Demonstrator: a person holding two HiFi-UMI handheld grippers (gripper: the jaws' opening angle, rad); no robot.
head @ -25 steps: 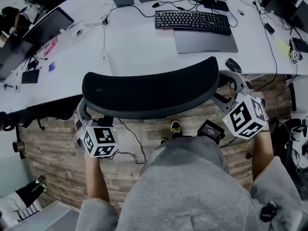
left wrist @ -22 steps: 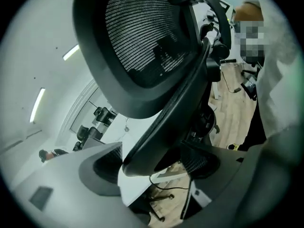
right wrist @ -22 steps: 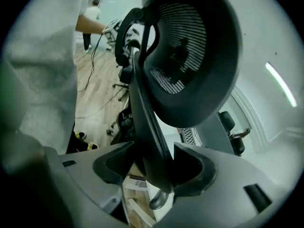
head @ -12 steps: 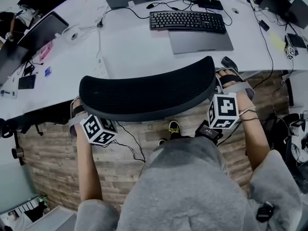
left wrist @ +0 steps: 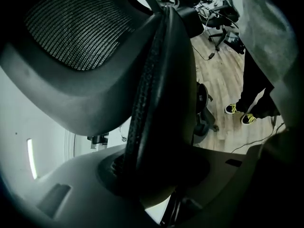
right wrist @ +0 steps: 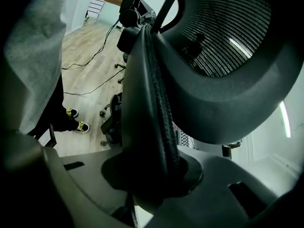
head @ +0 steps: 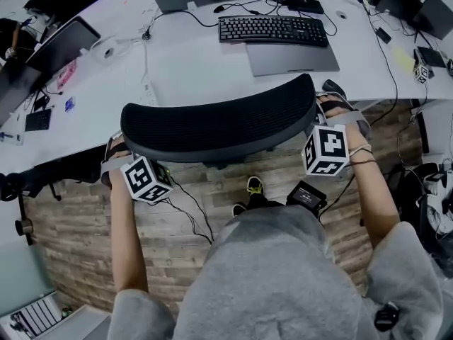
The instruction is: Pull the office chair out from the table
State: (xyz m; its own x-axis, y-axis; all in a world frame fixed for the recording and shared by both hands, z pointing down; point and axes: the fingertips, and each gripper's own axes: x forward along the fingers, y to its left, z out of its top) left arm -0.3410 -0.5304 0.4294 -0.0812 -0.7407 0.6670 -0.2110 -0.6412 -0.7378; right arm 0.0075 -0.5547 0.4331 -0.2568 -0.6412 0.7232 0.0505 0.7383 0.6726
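The black mesh office chair back stands against the white table, right in front of me. My left gripper is at the back's left end and my right gripper at its right end. In the left gripper view the padded edge of the chair back runs down between the jaws of the left gripper, which are closing on it. In the right gripper view the other edge of the chair back sits the same way in the closing right gripper.
A keyboard, a grey laptop and a mouse lie on the table beyond the chair. Cables and a black box lie on the wood floor by my shoes. More desks and gear stand at left and right.
Both grippers rolled and sank onto the ends of the chair back, and their jaws closed round its edges. The chair itself has not shifted.
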